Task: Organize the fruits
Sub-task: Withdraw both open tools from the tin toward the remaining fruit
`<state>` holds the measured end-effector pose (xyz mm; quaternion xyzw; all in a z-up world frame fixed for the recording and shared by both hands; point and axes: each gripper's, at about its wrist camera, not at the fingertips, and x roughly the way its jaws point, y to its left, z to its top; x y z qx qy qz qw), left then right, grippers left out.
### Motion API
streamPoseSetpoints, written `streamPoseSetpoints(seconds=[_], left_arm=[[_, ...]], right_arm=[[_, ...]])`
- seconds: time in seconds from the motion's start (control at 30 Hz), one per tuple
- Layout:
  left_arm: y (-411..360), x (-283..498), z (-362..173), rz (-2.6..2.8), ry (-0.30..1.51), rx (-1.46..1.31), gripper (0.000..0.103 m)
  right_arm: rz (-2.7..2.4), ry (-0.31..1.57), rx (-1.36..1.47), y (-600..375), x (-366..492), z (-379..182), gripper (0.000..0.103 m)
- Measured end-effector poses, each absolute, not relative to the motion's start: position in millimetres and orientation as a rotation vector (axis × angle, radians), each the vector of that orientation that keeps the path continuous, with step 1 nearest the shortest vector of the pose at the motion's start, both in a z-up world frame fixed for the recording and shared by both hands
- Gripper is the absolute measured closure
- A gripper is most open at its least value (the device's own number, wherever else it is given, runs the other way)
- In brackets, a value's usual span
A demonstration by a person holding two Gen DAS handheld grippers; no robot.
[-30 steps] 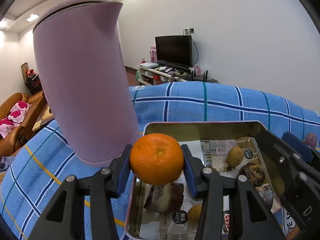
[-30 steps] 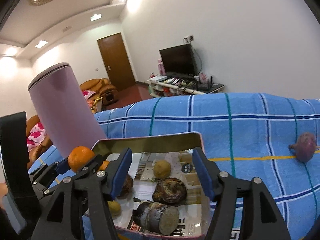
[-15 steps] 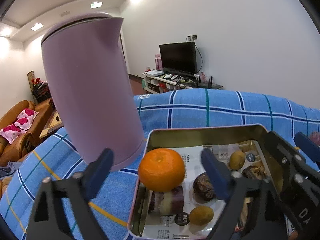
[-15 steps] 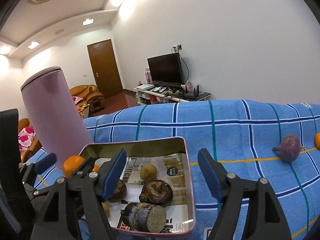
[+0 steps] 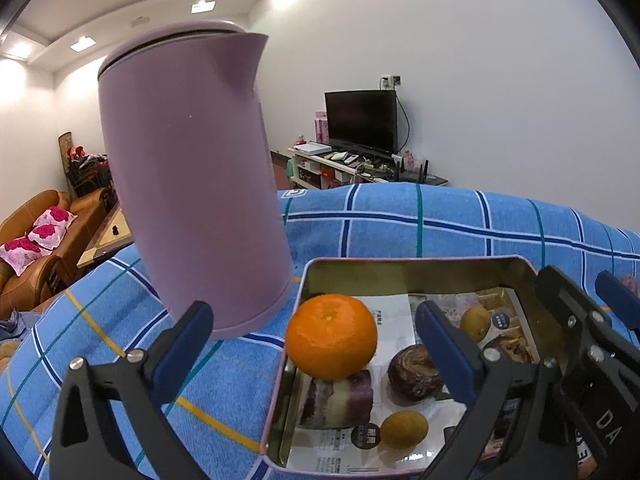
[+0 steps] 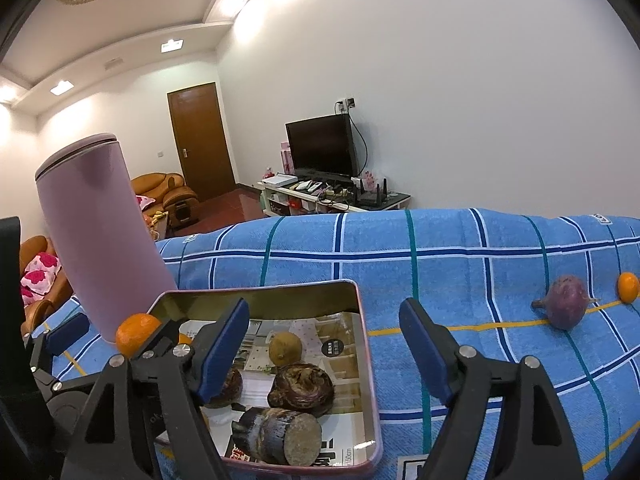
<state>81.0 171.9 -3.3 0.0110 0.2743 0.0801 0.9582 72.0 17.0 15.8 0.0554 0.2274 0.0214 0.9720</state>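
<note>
The left gripper is opening, its pads clear of the orange, which rests in the tin atop a cut chunk at its seven-o'clock corner, seemingly stem-dimple up; being round, it has no long axis. The right gripper is opening with nothing gripped.

Both wrist cameras look forward and slightly down from close above the near table edge; the 2 views share the tin tray and purple kettle.
</note>
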Motion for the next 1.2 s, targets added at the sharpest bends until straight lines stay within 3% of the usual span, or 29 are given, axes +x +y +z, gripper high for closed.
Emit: streamPoseSetpoints(seconds=[1.2], left_arm=[[174.0, 49.6, -0.6, 0.233, 0.529, -0.006, 0.0]], right_arm=[[-0.005, 0.344, 0.001, 29.5, 29.4, 24.8, 0.022]])
